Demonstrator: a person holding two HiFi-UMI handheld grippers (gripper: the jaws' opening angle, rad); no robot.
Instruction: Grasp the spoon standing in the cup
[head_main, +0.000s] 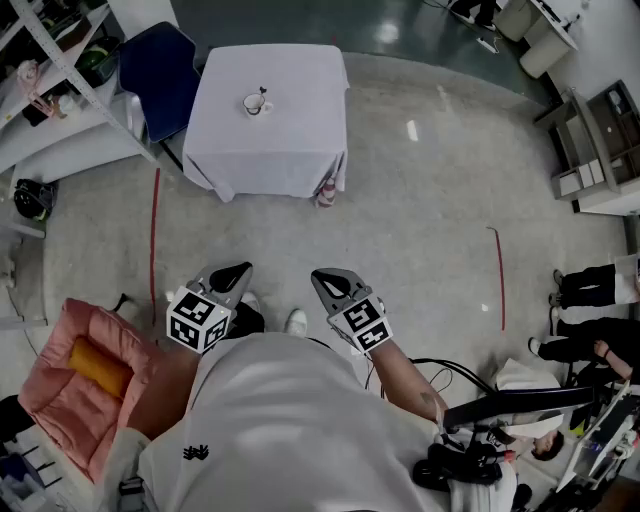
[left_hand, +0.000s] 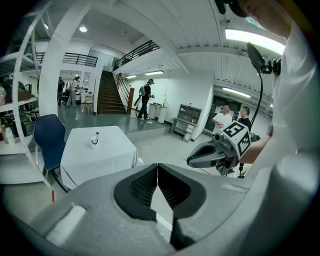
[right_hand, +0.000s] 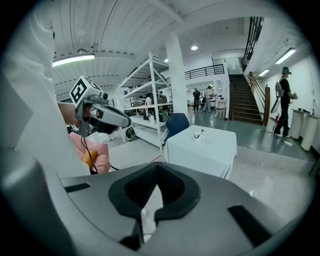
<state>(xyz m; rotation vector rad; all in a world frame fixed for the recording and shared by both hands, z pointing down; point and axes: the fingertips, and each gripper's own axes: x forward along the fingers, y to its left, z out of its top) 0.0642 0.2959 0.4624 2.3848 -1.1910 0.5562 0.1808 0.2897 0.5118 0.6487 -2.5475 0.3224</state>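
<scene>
A wide hall with a polished grey floor (head_main: 420, 220) holds a square desk (head_main: 290, 120) draped in a white cloth, seen from the head view at 12 o'clock and well apart from the person. A blue chair (head_main: 155, 62) stands at the desk's 10 o'clock, and white shelving (head_main: 60, 110) runs off at 10 o'clock beyond it. Two red tape lines (head_main: 154, 240) mark the floor at 9 and 3 o'clock of the open stretch between person and desk.

A white cup (head_main: 255, 104) sits alone on the desk, a little toward 9 o'clock of the cloth's middle. The spoon (head_main: 262, 93) stands in it, its dark upper end rising past the rim toward 1 o'clock. Neither gripper is near it.

The left gripper (left_hand: 158, 169) is held close in front of the person's body, pointing toward the desk and tilted downward; its jaws are pressed together with nothing between them. The right gripper (right_hand: 158, 167) is held just beside it at 3 o'clock, tilted the same way, its jaws likewise together and empty. Each gripper view shows the other gripper's marker cube off to the side and the desk with the cup far ahead.

A pink cushion (head_main: 95, 340) lies on the floor at the person's 8 o'clock. Bystanders' legs (head_main: 590, 285) show at 3 o'clock.
</scene>
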